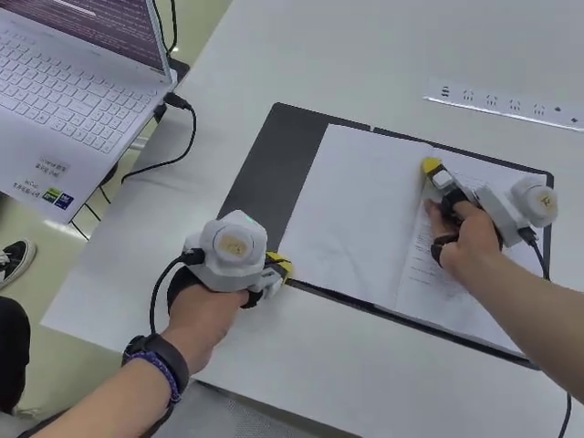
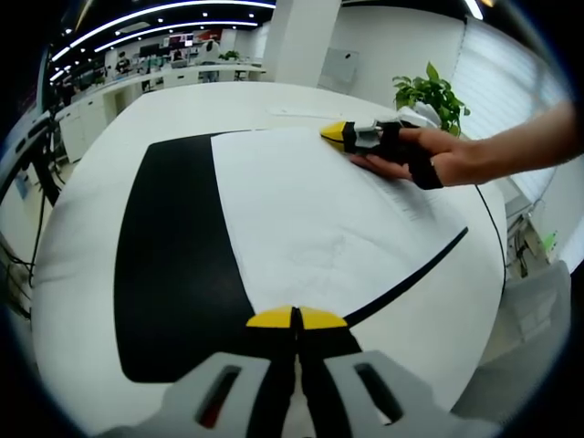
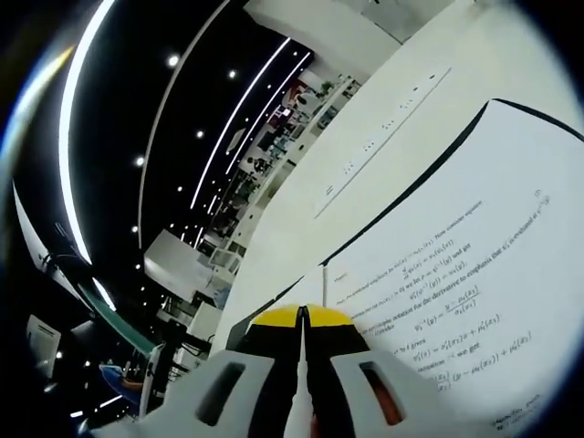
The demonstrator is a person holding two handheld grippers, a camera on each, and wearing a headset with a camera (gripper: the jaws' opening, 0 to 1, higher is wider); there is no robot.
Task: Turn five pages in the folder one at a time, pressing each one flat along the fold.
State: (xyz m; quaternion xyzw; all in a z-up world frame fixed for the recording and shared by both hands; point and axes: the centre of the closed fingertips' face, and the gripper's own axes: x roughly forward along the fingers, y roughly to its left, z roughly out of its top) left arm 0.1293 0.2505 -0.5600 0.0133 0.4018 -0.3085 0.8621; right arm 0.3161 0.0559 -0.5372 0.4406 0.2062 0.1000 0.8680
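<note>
The left hand holds the left gripper low at the near edge of the open folder. Its yellow-tipped jaws are shut with nothing between them. They point across the black cover, possibly touching it.

The right hand reaches in over the printed page. It tilts the right gripper so the tip comes down at the fold near the top. Those jaws are also closed together and empty.

One folder lies flat on the white table, with two sheets showing. A blank page lies left of the fold and the printed page lies right of it.

One laptop sits at the far left with a black cable beside it. One power strip lies beyond the folder.
</note>
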